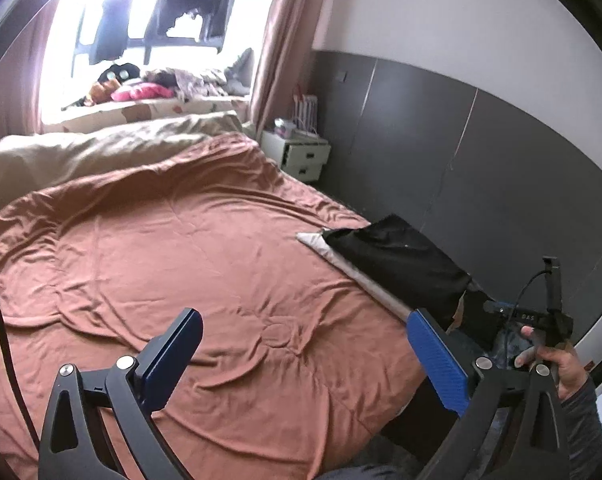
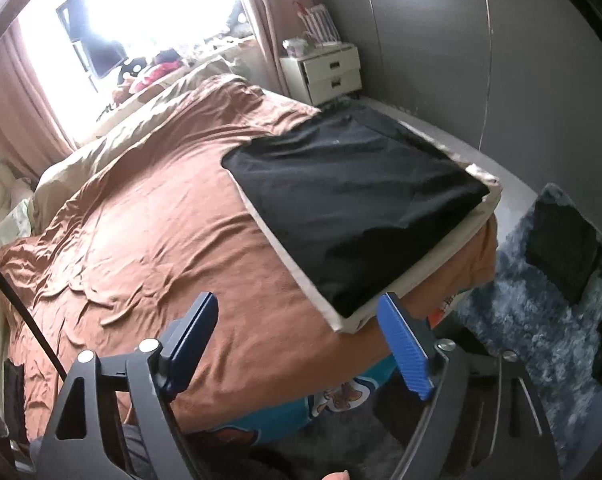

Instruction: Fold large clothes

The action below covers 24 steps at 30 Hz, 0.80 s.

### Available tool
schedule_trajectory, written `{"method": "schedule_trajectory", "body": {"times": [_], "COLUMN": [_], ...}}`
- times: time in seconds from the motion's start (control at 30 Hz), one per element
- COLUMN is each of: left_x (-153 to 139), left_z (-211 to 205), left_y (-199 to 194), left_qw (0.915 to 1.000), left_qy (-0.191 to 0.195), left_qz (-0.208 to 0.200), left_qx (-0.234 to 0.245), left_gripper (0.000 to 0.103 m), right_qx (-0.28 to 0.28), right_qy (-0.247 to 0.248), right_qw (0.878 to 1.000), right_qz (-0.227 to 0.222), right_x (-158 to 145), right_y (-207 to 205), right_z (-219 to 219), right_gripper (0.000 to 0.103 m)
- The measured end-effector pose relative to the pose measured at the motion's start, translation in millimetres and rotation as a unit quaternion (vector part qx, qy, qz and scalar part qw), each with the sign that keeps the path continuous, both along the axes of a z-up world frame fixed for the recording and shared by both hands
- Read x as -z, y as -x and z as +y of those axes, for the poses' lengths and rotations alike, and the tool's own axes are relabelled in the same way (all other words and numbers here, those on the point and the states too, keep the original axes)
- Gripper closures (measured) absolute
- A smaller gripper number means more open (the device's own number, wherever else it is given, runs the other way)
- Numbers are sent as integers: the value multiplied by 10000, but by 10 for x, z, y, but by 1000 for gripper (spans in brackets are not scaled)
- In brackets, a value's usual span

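1. Your left gripper (image 1: 301,356) and right gripper (image 2: 301,340) both hover spread wide, holding nothing, over the brown bedspread (image 1: 173,248).
2. One black garment (image 2: 349,200) already lies folded square on a pale cushion (image 2: 353,320) at the bed's corner; that fold looks finished.
3. Dark heaps on the blue rug (image 2: 541,312) may be more clothes; blur hides what they are.

The left wrist camera looks forward between its blue fingers (image 1: 173,352) from low over the near edge of the bed (image 1: 181,248), facing the bright window (image 1: 149,20). The right wrist camera sits higher, nearer the bed's corner, tilted down, taking in the blue rug (image 2: 541,300). Both views share the bed's brown cover, the folded black garment (image 2: 353,196), the white nightstand (image 1: 301,156) and the grey wall.
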State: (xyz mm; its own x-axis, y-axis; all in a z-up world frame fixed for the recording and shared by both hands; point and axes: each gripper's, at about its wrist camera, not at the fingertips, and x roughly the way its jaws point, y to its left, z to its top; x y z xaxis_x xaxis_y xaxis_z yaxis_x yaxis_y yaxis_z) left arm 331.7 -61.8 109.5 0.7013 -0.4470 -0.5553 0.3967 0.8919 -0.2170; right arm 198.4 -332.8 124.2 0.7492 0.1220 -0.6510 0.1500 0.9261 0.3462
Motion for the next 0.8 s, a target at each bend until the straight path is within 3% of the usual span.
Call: {"method": "schedule_trajectory", "body": {"times": [0.2,0.53,0.8], "left_x": [-154,-282,-183], "left_z": [196,354,345], "left_y": [577,1363,1984], "left_qw": [9989,9942,9918], "left_qy": [-29,91,25], "left_qz": [-415,-914,-1076], "left_qx": [-223,-556,-689], "left_gripper": [0,0,0], "right_qx": [-81,-277,-513], "right_qy": [176,140,2], "right_qw": [9994,9971,9927], "right_qz": [-276,-696,-1092], "right_x": [-100,-129,-71], "right_y": [463,1109,1656], "right_z": [224,383,461], "right_gripper": [0,0,0]}}
